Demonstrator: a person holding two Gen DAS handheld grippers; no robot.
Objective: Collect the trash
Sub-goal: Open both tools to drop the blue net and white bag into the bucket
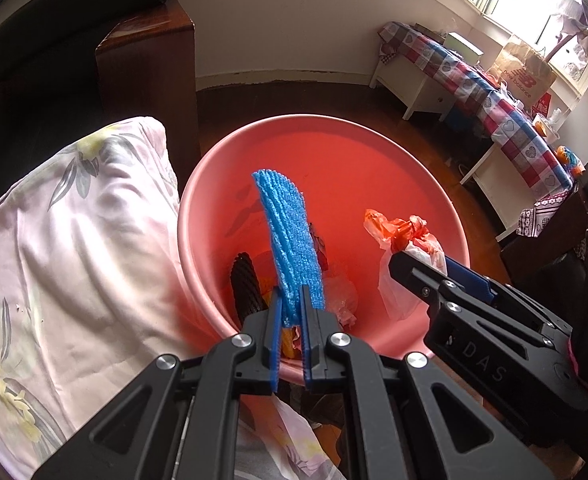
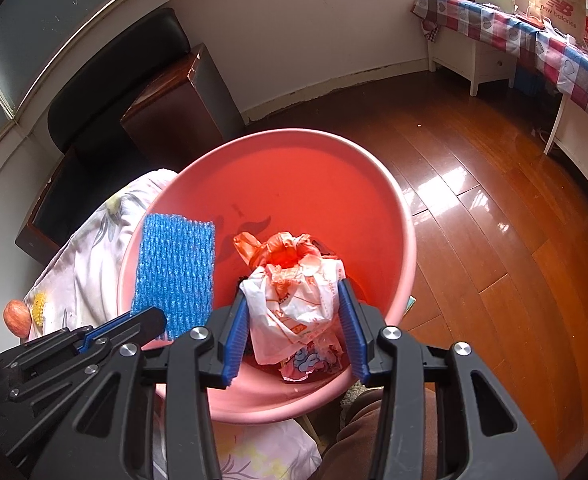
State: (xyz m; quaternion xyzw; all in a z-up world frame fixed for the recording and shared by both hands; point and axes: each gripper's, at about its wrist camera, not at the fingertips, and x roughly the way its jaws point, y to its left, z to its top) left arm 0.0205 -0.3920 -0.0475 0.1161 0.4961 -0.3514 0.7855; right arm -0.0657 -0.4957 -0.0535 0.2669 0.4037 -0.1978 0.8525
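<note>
Blue foam netting is clenched by the left gripper; a knotted plastic bag by the right gripper. Both are best released low over the pink basin.

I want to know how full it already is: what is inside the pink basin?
In the pink basin lie a black mesh sleeve, crumpled plastic wrap and a printed wrapper. The held blue foam net and knotted plastic bag cover much of the bottom.

Both of your wrist cameras look steeply down along their fingers, close above the pink basin; each view catches the other gripper beside it.
</note>
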